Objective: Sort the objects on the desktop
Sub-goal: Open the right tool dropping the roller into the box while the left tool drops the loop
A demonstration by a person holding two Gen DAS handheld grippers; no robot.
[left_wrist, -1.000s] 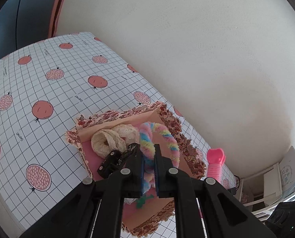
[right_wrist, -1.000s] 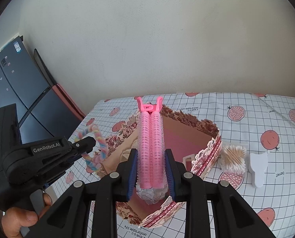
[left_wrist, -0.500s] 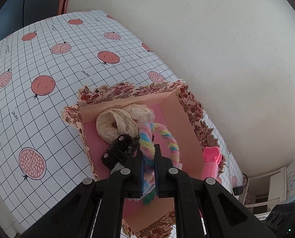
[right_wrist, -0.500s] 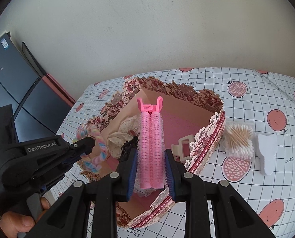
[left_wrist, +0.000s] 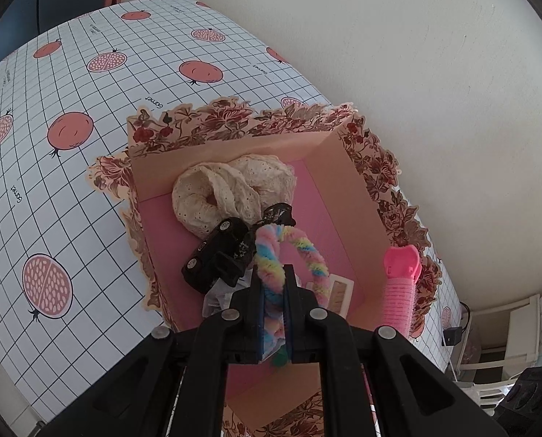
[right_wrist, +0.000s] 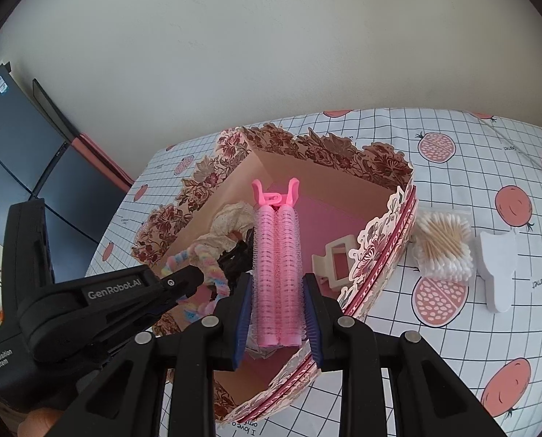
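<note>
While both tools are held over the floral box (left_wrist: 234, 127), its pink floor and peach inner walls are seen from two sides. The left gripper (left_wrist: 272, 291) is shown with its jaws clamped on a pastel rainbow hair tie (left_wrist: 300, 244), whose fuzzy loop is held above the middle of the box. The right gripper (right_wrist: 276, 298) is seen with its jaws closed on a pink hair roller clip (right_wrist: 276, 251), which is pointed lengthwise over the box, its forked pink end toward the box's far wall. Inside the box, a cream lace scrunchie (left_wrist: 227, 193) is laid against the far wall, with a black hair clip (left_wrist: 216, 255) touching its near side. A beige claw clip (right_wrist: 334, 258) is seen on the box floor by the scalloped side wall. Outside the box, on the pomegranate-patterned desk (right_wrist: 471, 346), a bundle of cotton swabs (right_wrist: 443, 247) is placed just beside that wall, and a white comb-like piece (right_wrist: 496, 273) is laid just beyond the swabs.
</note>
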